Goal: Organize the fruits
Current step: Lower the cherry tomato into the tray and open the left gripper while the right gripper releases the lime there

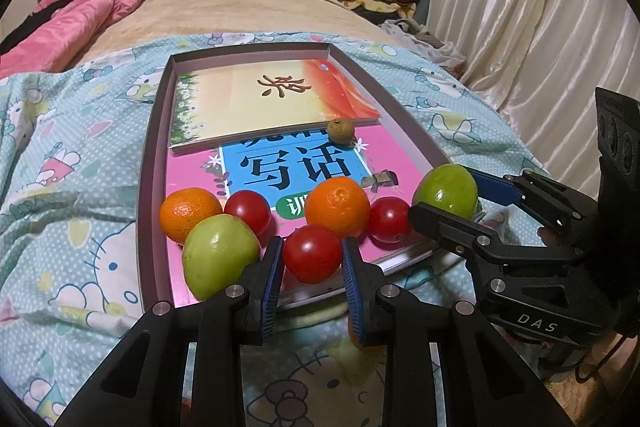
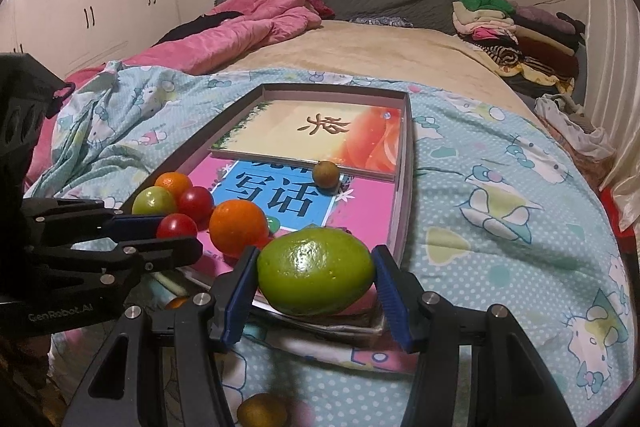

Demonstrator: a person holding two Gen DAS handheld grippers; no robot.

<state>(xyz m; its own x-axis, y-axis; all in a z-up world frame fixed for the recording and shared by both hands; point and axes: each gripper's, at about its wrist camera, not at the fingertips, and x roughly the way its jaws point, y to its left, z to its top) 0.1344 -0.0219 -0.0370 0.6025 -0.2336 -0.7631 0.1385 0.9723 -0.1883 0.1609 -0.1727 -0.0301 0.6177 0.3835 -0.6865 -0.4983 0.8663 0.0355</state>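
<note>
Nearest in the left wrist view: left claw (image 1: pixel 312 269) set around a red tomato (image 1: pixel 311 253), blue pads touching its sides or just beside them, grip not certain. Tomato round, no clear long axis, sitting at the near edge of the tray (image 1: pixel 154 131).

Nearest in the right wrist view: right claw (image 2: pixel 316 285) spread around a green fruit (image 2: pixel 315 271), left pad at its skin, right pad just clear; released. Fruit oval, long axis lying crosswise from 9 to 3 o'clock, resting on the tray's near right corner.

Beyond, in a loose row on the pink book (image 1: pixel 192 183): second green fruit (image 1: pixel 219 255) at 9 o'clock of the tomato, orange (image 1: pixel 189 213) behind it, another tomato (image 1: pixel 247 211), second orange (image 1: pixel 337 206) at 1 o'clock, third tomato (image 1: pixel 389 219) beside it.

Farther in, small brown fruit (image 1: pixel 340 131) against the upper book (image 1: pixel 276 99).

Below the right claw, on the bed (image 2: pixel 500 211), another brown fruit (image 2: pixel 262 410) at 6 o'clock.
</note>
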